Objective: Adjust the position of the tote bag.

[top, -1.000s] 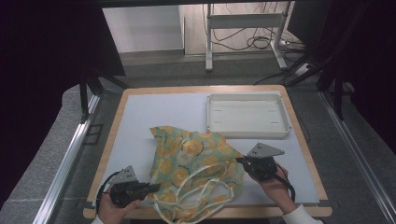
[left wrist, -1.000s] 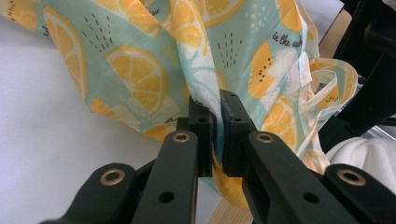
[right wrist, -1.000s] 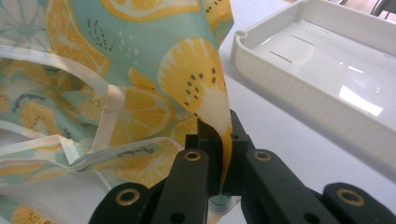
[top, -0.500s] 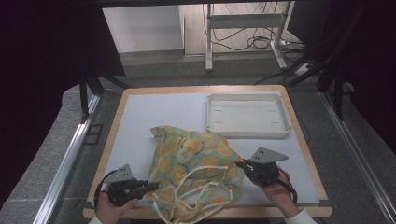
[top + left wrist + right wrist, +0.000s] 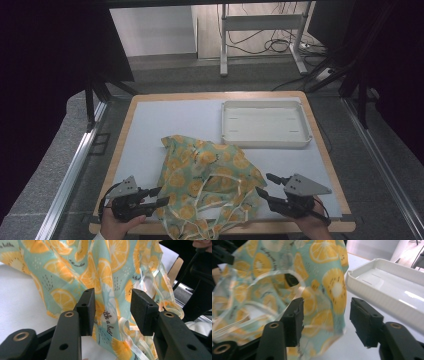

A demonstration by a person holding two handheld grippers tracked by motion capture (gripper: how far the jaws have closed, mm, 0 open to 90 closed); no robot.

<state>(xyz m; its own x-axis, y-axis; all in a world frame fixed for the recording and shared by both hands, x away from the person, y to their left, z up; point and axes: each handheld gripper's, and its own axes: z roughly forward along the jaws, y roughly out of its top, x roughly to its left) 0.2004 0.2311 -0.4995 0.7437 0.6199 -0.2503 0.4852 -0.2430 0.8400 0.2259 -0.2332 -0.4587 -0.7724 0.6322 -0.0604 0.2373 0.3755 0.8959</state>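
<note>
A: What is on the table?

B: A crumpled cloth [image 5: 207, 180], pale green with orange slices printed on it. It lies on the near half of the white mat [image 5: 165, 120], spread from about the middle down to the front edge. Cream straps [image 5: 220, 197] loop across its near part, and one strap shows close up in the left gripper view, running down between the jaws.

A: And the two tools?

B: The left gripper [image 5: 159, 196] sits at the cloth's near left edge, held in the person's left hand [image 5: 117, 225]. Its jaws stand apart. In its own view the cloth [image 5: 100, 272] hangs in the gap between the two black pads, with printed lettering just visible, but the pads are not pressed on it.

A: The right one?

B: The right gripper [image 5: 265, 185] is at the cloth's near right edge, in the right hand [image 5: 312, 225]. Its jaws are apart as well. In its own view the cloth [image 5: 322, 277] fills the space between and beyond the pads, and a strap [image 5: 274, 277] arcs above the left pad. Whether either pad touches the fabric I cannot tell.

A: Anything else on the mat?

B: A white tray [image 5: 265, 125] with a raised rim, at the far right, just beyond the cloth's far edge. The mat lies on a wooden table [image 5: 127, 115].
</note>
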